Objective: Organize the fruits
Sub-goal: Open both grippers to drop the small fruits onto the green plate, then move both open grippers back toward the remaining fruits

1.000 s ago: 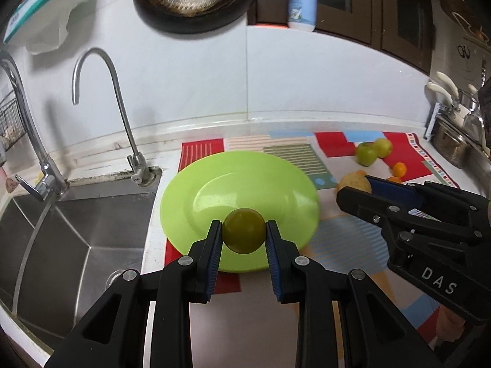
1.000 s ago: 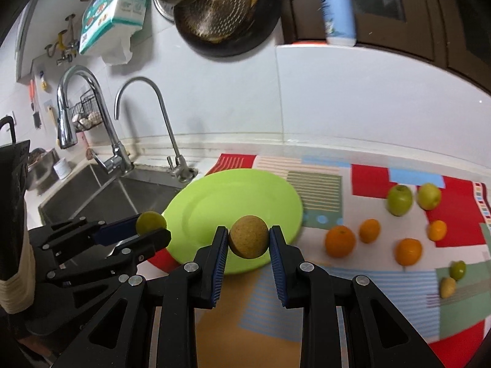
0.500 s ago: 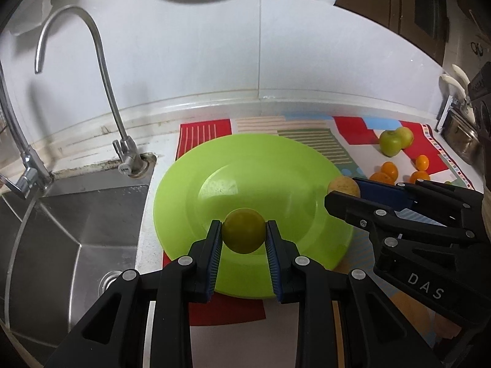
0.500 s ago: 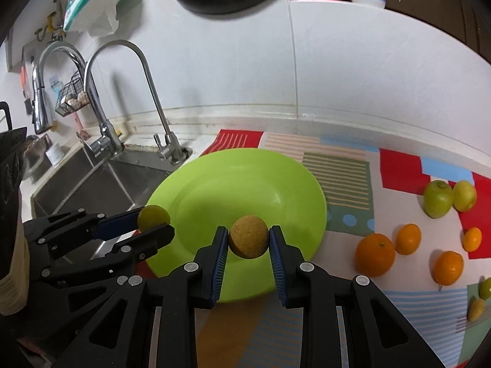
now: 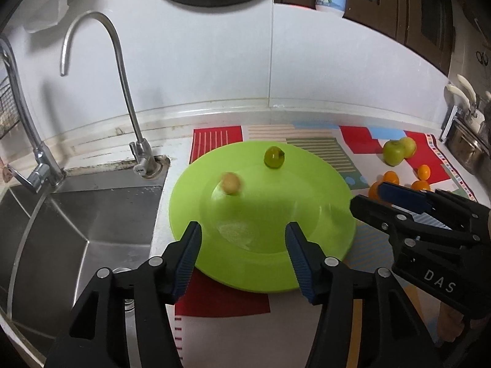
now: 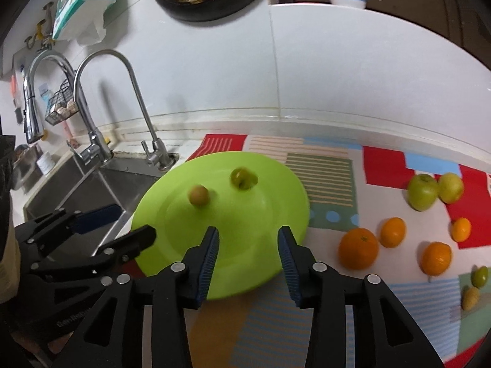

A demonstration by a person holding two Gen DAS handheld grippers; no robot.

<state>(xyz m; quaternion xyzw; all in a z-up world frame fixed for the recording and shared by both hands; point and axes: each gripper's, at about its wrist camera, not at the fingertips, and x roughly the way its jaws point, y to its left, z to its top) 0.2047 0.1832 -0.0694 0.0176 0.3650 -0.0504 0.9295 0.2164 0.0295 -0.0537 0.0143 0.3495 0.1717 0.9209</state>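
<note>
A lime-green plate lies on the patterned mat beside the sink. Two small fruits roll on it, blurred: a green one near the far rim and a tan one to its left. My left gripper hovers over the plate's near edge, its jaws opening with nothing between them. My right gripper stands over the plate's near right side, jaws opening and empty too. Each gripper shows in the other's view, the right gripper at the right and the left gripper at the left.
Two green apples, several oranges and two small fruits lie on the mat to the right. A steel sink with a tall tap sits left of the plate. A white wall runs behind.
Both grippers have opened and let go of their fruits. The green fruit and the tan fruit have dropped onto the plate and rolled toward its far side.
</note>
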